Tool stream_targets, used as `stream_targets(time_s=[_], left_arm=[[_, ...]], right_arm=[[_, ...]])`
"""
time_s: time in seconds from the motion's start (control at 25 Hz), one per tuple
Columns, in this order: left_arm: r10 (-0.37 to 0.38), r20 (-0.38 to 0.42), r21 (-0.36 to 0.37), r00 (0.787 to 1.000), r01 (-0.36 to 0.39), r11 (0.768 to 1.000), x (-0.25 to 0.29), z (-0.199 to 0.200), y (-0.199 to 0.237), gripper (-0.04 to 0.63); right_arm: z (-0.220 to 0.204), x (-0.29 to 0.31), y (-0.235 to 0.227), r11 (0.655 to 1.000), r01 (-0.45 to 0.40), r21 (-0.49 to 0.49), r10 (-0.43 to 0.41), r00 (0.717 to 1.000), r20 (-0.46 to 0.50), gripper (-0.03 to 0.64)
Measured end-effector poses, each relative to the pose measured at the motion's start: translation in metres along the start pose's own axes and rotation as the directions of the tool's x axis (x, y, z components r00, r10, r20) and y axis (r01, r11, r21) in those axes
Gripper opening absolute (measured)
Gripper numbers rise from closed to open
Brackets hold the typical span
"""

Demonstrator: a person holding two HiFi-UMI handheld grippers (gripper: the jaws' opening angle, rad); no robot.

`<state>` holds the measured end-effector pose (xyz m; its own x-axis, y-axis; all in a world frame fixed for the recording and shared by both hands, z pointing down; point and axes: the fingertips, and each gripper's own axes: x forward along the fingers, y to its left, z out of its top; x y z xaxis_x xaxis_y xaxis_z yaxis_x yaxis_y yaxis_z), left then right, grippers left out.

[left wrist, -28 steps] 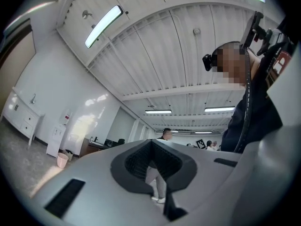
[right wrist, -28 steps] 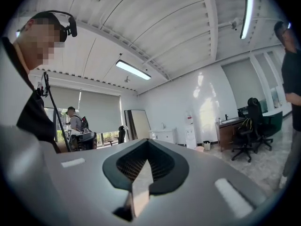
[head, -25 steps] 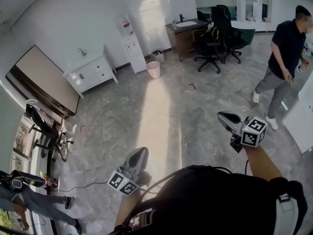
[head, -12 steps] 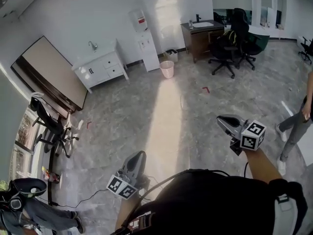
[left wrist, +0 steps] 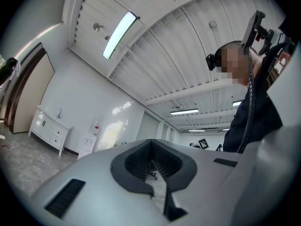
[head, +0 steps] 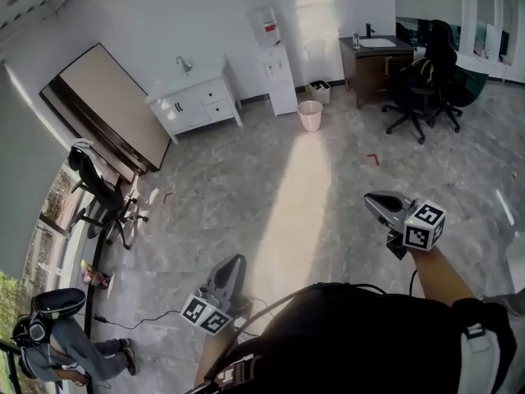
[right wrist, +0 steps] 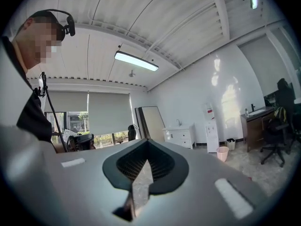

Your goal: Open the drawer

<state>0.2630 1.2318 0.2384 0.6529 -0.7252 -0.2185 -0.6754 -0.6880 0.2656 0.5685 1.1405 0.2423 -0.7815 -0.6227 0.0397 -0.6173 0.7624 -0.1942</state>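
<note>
The left tool (head: 235, 260) and the right tool (head: 373, 199) are both squeezing shut with nothing in them, hanging over the floor (head: 271, 179). The drawer (head: 215, 96) is sitting closed in the white cabinet (head: 184, 113), far off by the wall, near a pink bin (head: 310, 115).

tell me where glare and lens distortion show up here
head view: a sunlit strip bleaches the floor, the white wall bows; left gripper view: ceiling light blown out, corners black; right gripper view: glare on that wall
</note>
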Motion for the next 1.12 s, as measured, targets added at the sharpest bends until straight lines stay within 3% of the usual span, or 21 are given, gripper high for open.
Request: stream_targets(time_s=[0.28, 0.64, 0.88, 1.12], left_arm=[[0.047, 0.046, 0.036, 0.998, -0.049, 0.998, 0.093, 0.001, 0.012, 0.000], [0.062, 0.039, 0.023, 0.997, -0.063, 0.998, 0.207, -0.029, 0.028, 0.000], [0.068, 0.017, 0.013, 0.998, -0.068, 0.998, 0.239, -0.046, 0.053, 0.000], [0.038, 0.023, -0.014, 0.999, -0.037, 0.999, 0.255, -0.038, 0.109, 0.000]], right_arm=[[0.045, 0.036, -0.086, 0.992, -0.107, -0.062, 0.106, 0.994, -0.013, -0.005], [0.060, 0.051, -0.199, 0.988, -0.146, -0.055, 0.145, 0.989, -0.021, -0.005], [0.043, 0.071, -0.237, 0.988, -0.149, -0.036, 0.148, 0.988, -0.039, -0.005], [0.047, 0.115, -0.254, 0.994, -0.108, -0.030, 0.106, 0.993, -0.043, -0.005]])
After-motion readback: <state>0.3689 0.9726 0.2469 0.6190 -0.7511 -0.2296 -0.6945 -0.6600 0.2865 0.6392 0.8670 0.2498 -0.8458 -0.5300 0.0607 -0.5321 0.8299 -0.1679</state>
